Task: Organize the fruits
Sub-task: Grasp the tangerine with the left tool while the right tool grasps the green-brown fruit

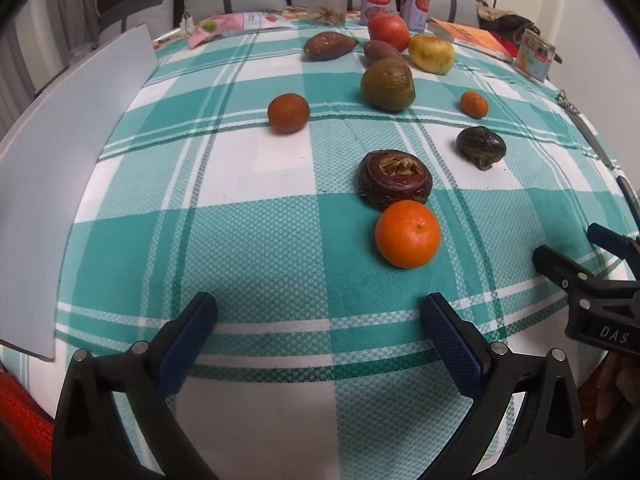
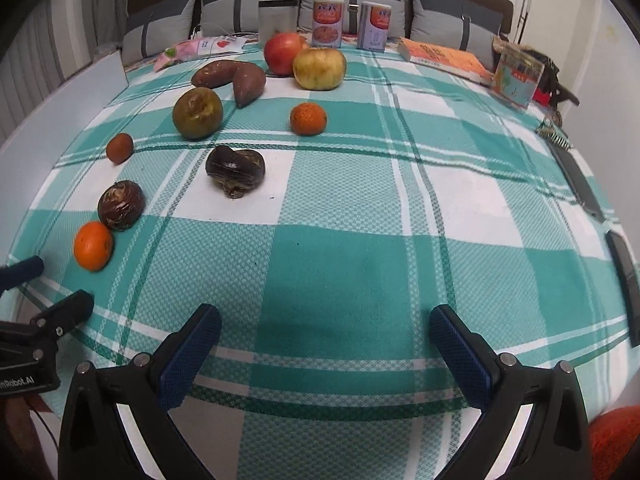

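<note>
Fruits lie scattered on a green checked tablecloth (image 1: 260,248). Nearest my left gripper (image 1: 320,312) is a bright orange (image 1: 407,234), touching a dark brown round fruit (image 1: 394,178). Farther off are a second dark fruit (image 1: 480,146), a dark orange (image 1: 288,113), a small orange (image 1: 473,104), a green-brown fruit (image 1: 387,85), two sweet potatoes (image 1: 329,45), a red apple (image 1: 389,32) and a yellow apple (image 1: 431,54). My left gripper is open and empty. My right gripper (image 2: 326,322) is open and empty over bare cloth; the orange (image 2: 93,246) lies to its left.
A white board (image 1: 76,168) stands along the table's left edge. At the back are a clear jar (image 1: 327,0), two cans (image 2: 328,22), a book (image 2: 444,58) and a small box (image 2: 517,76). Dark flat objects (image 2: 576,180) lie at the right edge.
</note>
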The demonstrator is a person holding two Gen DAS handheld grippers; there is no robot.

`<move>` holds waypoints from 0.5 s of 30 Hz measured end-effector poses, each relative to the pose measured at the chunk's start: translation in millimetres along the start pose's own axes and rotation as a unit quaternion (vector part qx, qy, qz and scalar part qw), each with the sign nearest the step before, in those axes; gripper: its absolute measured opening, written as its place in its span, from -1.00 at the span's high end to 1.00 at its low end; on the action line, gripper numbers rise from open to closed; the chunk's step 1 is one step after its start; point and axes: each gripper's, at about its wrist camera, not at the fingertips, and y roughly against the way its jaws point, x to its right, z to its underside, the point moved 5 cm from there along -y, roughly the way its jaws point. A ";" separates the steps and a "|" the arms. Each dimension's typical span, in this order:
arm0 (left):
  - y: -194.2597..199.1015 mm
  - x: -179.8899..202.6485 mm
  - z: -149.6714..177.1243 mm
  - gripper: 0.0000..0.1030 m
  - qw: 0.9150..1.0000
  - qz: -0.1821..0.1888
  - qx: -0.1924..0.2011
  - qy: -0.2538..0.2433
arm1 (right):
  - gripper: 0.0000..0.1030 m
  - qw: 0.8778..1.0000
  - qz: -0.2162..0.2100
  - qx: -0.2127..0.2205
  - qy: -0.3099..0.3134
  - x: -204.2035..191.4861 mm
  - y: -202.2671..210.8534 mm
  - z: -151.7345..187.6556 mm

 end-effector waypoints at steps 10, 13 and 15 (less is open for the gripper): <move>6.9 18.0 -23.3 -0.94 0.998 0.054 0.004 -0.031 | -1.00 1.000 0.002 0.012 -0.016 0.2 0.1 1.8; 1.5 30.6 -30.6 -0.84 0.997 0.058 0.011 -0.048 | -1.00 1.000 0.001 0.013 -0.015 0.1 0.5 2.1; -2.2 35.7 -30.9 -0.15 0.996 0.066 0.005 -0.054 | -1.00 1.000 0.001 0.014 -0.014 0.4 0.8 2.2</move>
